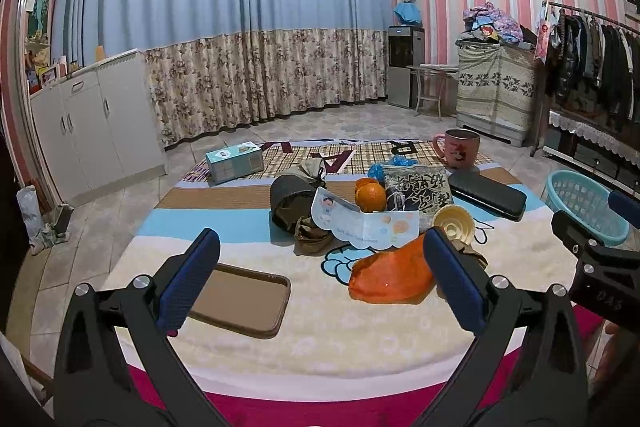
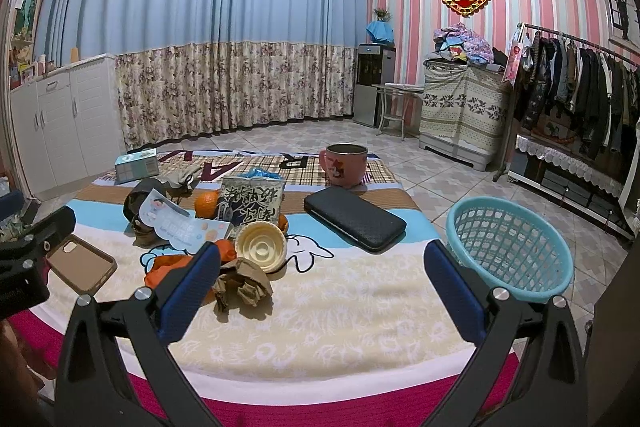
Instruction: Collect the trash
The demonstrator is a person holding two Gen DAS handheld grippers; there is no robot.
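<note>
Trash sits mid-bed in a loose heap: crumpled brown paper nearest the front edge, an orange plastic bag just beside it, a torn blue-and-white wrapper behind. Paper looks light and springy — likely to squash under a pinch, so take it across the thickest fold. Bag looks soft and slick; grab a bunched ridge, not a flat face. Cream plastic cup touches the paper and may roll if nudged.

Left tongs are spread wide and empty, above the front edge, with the phone case under the left finger. Right tongs likewise gape, holding nothing.

Teal basket sits at the bed's right edge, seemingly partly overhanging — a push could tip it off. Front strip of the bed is bare, good room to approach. Black wallet lies between heap and basket; carry over it.
</note>
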